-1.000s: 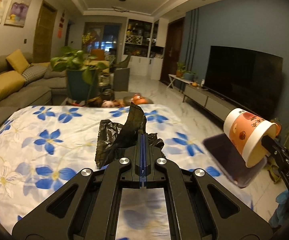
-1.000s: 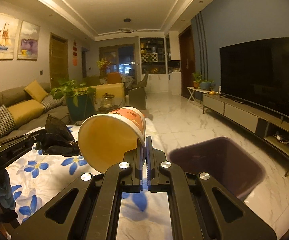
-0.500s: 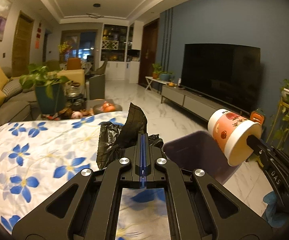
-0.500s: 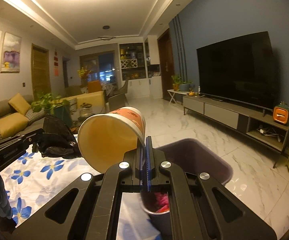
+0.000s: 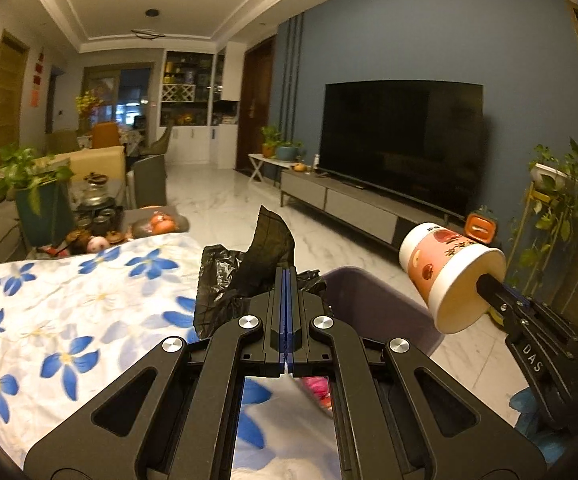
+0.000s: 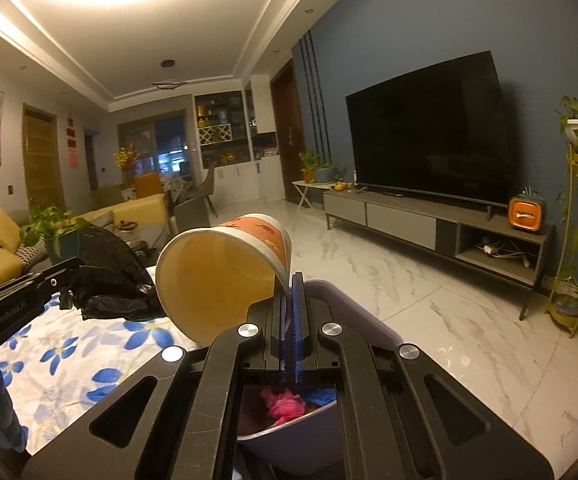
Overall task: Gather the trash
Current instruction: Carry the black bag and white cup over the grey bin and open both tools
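Cup [image 6: 225, 268] and bag [image 5: 249, 276] both up in the air, both headed for the bin [image 6: 353, 312]! Right gripper [image 6: 289, 284] is pinched tight on the paper cup's rim, the cup tipped on its side with its mouth facing the camera, hanging over the near-left edge of the purple bin. Left gripper [image 5: 285, 280] has its fingers clamped flat together on a crumpled black plastic bag, held above the flowered tablecloth [image 5: 49, 320] right at the table's edge, just short of the bin.

Best play from here, I'd say: carry each piece fully over the opening before letting go. The cup is light and held only by its rim, so it could bounce off the bin's lip. The bag is floppy and may snag on the fingers, so spread them wide.

Hard to call what's already inside: something pink [image 6: 281, 404] and something blue peek between the right gripper's arms, but the frame blocks most of the bin.
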`<state>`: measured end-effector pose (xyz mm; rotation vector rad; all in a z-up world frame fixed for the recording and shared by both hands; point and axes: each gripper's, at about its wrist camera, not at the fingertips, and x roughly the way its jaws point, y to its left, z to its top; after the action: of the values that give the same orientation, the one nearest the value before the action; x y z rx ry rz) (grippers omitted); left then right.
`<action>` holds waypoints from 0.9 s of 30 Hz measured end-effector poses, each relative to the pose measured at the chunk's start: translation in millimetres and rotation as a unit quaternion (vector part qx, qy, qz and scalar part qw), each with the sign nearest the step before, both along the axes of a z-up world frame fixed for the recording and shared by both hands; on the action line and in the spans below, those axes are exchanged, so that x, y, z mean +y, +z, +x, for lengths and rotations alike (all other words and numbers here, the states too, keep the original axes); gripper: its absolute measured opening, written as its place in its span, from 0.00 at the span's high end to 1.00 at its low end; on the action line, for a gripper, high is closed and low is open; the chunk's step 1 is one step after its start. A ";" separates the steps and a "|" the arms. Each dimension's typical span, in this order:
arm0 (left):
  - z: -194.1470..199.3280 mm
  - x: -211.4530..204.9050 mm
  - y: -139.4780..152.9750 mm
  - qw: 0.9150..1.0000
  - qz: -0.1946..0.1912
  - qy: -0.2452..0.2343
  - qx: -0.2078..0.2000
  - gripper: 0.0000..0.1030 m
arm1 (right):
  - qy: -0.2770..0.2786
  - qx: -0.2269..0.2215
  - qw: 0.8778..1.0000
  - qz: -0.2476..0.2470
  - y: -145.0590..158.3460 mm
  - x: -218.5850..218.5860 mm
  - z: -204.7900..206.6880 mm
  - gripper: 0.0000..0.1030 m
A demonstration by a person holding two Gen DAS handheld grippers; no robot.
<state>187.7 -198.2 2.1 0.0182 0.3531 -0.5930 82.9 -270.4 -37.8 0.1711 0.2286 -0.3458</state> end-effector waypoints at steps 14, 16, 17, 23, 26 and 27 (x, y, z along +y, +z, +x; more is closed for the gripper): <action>8.6 -34.0 -23.3 0.999 -0.002 -0.032 0.020 1.00 | -0.022 0.011 1.000 0.001 -8.4 -7.2 7.4 0.96; 10.2 -37.3 -26.1 0.999 0.001 -0.033 0.021 1.00 | -0.021 0.013 1.000 0.003 -10.8 -8.0 10.1 0.96; 11.1 -38.2 -27.5 0.999 0.002 -0.033 0.022 1.00 | -0.021 0.014 1.000 0.004 -11.2 -8.5 11.3 0.96; 15.5 -43.9 -32.7 0.999 0.004 -0.036 0.027 1.00 | -0.020 0.016 1.000 0.009 -13.2 -9.9 15.6 0.96; 15.6 -47.0 -34.5 0.999 0.006 -0.038 0.030 1.00 | -0.020 0.017 1.000 0.008 -12.6 -10.1 15.4 0.96; 16.3 -47.9 -35.9 0.999 0.006 -0.039 0.032 1.00 | -0.021 0.017 1.000 0.008 -11.9 -9.3 16.4 0.96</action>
<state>204.0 -246.1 -33.7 0.0255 0.4191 -0.6706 99.3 -279.8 -49.8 0.1851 0.2619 -0.3882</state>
